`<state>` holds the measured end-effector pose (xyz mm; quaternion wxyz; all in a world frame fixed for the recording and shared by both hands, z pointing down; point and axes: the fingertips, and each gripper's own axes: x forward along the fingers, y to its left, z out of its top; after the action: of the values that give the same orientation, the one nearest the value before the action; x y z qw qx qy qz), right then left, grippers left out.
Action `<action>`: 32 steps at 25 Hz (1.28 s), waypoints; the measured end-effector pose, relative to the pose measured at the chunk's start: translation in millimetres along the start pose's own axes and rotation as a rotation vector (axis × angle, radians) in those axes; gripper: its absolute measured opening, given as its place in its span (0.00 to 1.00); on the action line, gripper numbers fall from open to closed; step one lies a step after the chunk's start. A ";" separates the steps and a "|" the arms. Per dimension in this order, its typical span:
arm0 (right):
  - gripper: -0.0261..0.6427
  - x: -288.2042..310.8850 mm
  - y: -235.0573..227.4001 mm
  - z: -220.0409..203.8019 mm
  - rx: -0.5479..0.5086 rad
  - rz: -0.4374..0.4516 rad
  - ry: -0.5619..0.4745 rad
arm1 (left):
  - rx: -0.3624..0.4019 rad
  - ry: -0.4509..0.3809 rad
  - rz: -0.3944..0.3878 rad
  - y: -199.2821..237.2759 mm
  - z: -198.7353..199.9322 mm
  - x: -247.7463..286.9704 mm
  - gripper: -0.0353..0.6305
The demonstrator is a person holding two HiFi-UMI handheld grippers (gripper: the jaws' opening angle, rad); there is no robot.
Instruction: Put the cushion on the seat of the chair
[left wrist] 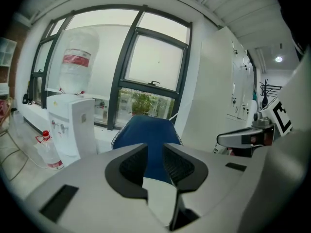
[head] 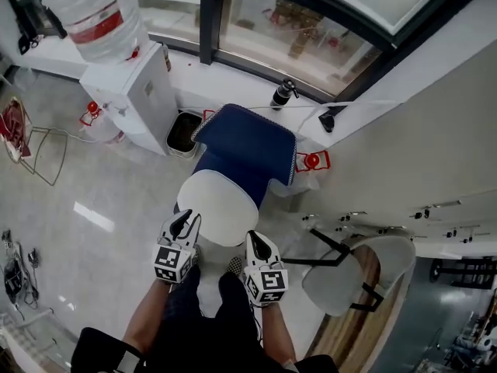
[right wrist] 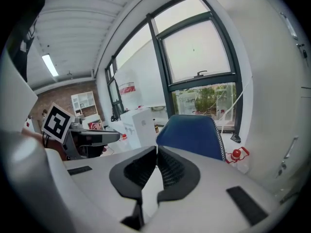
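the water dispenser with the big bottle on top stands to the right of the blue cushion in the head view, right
Not quite. The water dispenser with the big bottle on top stands to the left of the blue cushion, not to its right. The head view shows this, and the left gripper view agrees.

Bright daylight through window [left wrist: 155, 57], floor [head: 93, 217] glare, fisheye-warped edges
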<state>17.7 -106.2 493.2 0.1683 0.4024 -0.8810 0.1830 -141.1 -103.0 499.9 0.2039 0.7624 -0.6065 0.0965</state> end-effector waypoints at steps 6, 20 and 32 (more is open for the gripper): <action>0.09 -35.6 11.6 39.8 -0.047 -0.015 -0.061 | 0.042 -0.044 -0.019 -30.3 41.9 -41.2 0.16; 0.09 -112.2 42.7 93.0 -0.073 -0.029 -0.193 | 0.118 -0.118 -0.076 -82.4 101.1 -108.3 0.11; 0.09 -149.2 48.1 114.5 -0.106 -0.057 -0.289 | 0.190 -0.190 -0.144 -124.1 125.8 -138.4 0.10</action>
<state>55.9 -32.7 317.7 0.0658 0.4399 -0.8928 0.0717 -68.0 -11.8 308.2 0.0791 0.8256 -0.5548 0.0659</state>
